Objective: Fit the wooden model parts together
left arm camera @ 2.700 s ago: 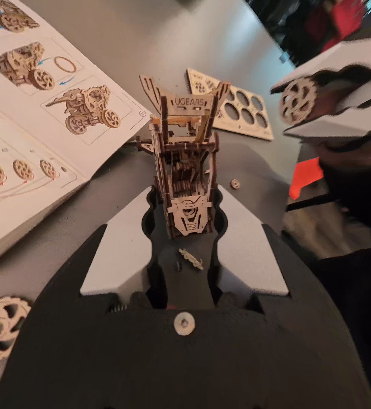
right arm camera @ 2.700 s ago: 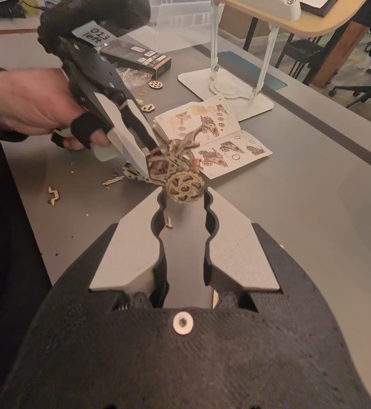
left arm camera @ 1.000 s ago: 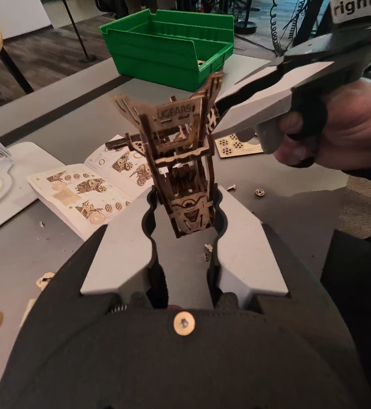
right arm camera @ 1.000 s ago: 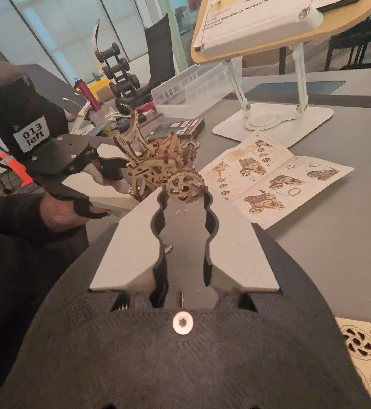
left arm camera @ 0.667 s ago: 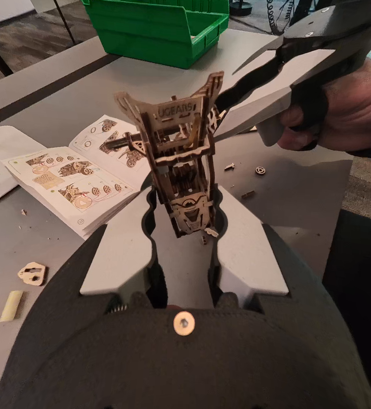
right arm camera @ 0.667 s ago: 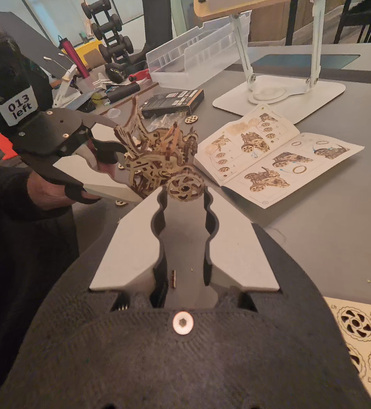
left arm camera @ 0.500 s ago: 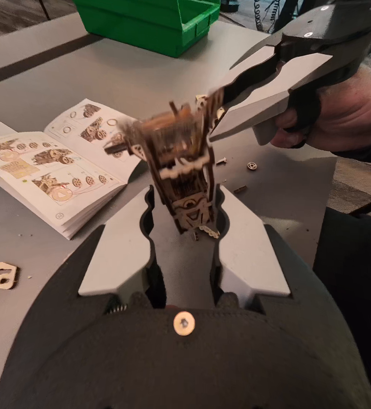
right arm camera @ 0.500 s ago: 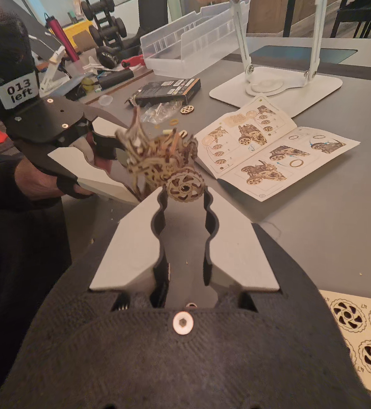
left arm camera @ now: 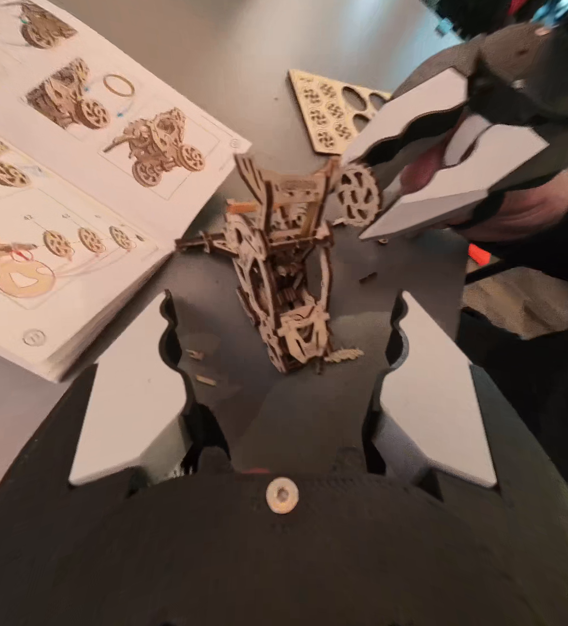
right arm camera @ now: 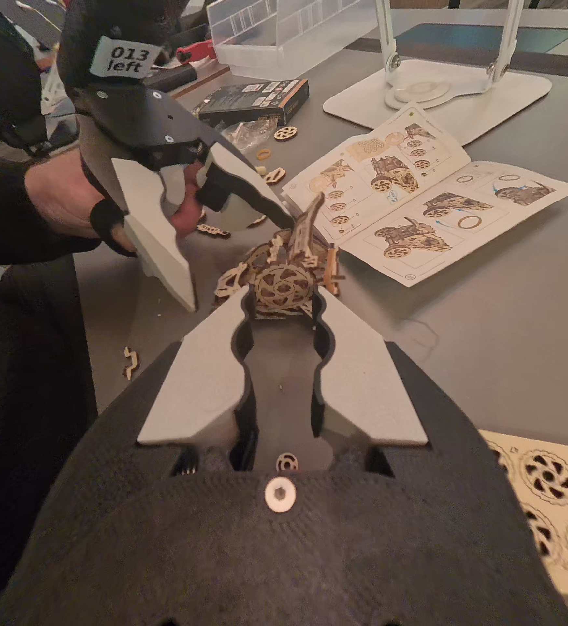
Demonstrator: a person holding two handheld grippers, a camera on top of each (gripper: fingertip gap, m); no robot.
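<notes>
In the left wrist view the left gripper is spread wide and grips nothing, while the pale laser-cut wooden vehicle model sits on the grey table between its fingers, beside an open white instruction booklet. In the right wrist view the right gripper pinches a round spoked wooden wheel against the model's side.

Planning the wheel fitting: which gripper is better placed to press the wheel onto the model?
Right. The right gripper is shut on the wheel beside the wooden model; the left gripper is open, holding nothing.
</notes>
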